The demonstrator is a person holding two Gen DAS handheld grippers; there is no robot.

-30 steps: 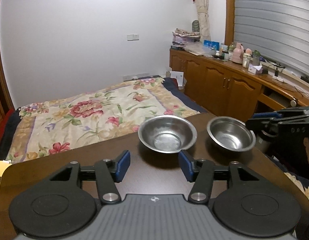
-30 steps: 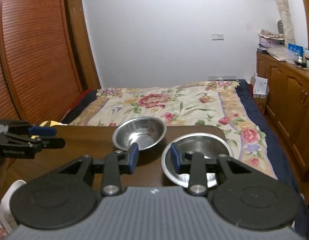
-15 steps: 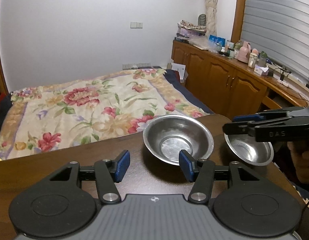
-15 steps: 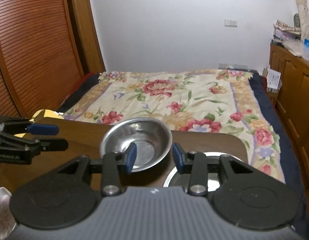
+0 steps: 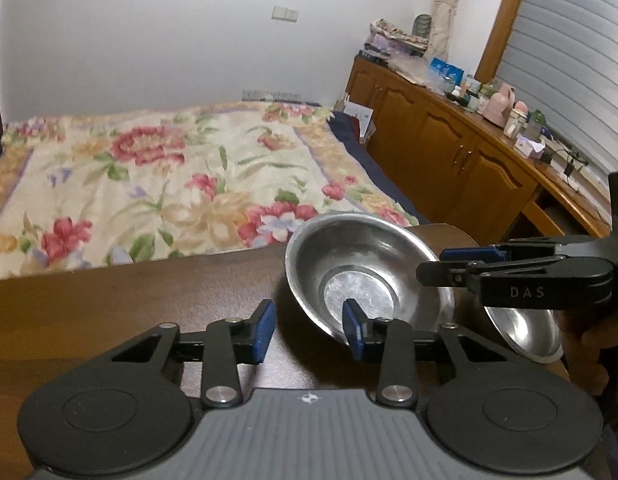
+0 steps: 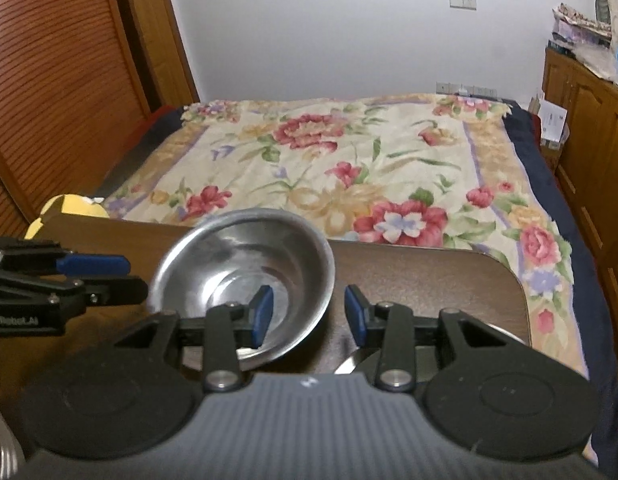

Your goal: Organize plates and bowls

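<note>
Bowl [image 5: 361,276] on the table [image 5: 109,304] is straddled at its near rim by the closing left gripper [image 5: 309,330], nothing pinched yet

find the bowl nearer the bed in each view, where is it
Left wrist: bowl right of centre, its near rim between the left gripper fingers, jaws closing.
Right wrist: same bowl left of centre, behind the right gripper's left finger.
Shared landmark: the floral bedspread behind the table.

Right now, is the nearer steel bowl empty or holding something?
Empty: the steel bowl shows only its bare, shiny bottom in both wrist views.
</note>
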